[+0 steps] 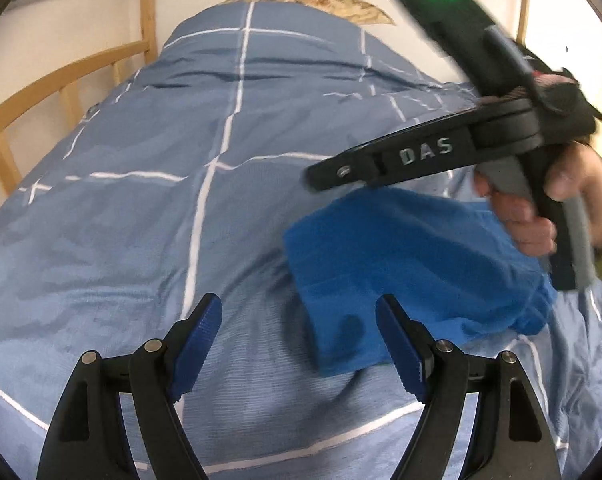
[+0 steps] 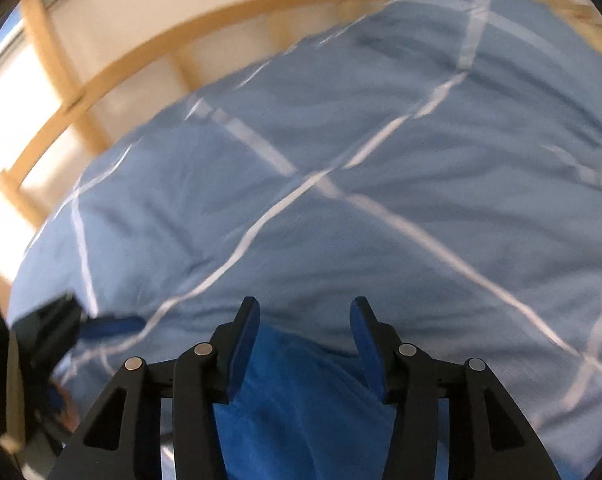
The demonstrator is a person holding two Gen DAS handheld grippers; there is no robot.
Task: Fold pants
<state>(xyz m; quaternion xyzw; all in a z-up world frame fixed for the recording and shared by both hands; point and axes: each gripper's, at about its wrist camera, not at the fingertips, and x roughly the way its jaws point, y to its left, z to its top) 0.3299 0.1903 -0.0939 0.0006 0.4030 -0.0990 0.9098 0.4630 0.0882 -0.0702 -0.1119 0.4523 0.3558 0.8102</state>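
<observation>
Between the spread blue pads of the left gripper (image 1: 299,344), low in the left wrist view, lies only bedcover and one corner of the pants (image 1: 401,272); the jaws stand wide and grip nothing. Its right pad (image 1: 401,352) overlaps the near edge of the cloth in the picture, but whether it touches cannot be told.

The right gripper (image 2: 305,320) in its own view also stands parted, somewhat narrower, with the blue cloth (image 2: 301,400) running beneath and behind the pads; nothing is pinched between the tips. From the left wrist view the same tool (image 1: 441,152) appears side-on above the pants, black, with raised letters on its arm and a green light on the block on top; its tip is blurred and its jaws cannot be read from there. The right hand (image 1: 541,216) wraps the grey trigger, partly smeared by motion and cut off at the frame edge.

The pants are a bright blue, soft, fleece-like bundle, folded into a compact shape with a rounded far edge and a squarer near corner, lying toward the right side of the bed. How many layers it has cannot be made out.

Under it spreads a rumpled duvet (image 1: 141,200), paler blue with white grid lines. A wooden bed rail (image 1: 41,96) curves along the left. The right wrist view is heavily blurred; a dark shape at its lower left edge is hard to identify.
</observation>
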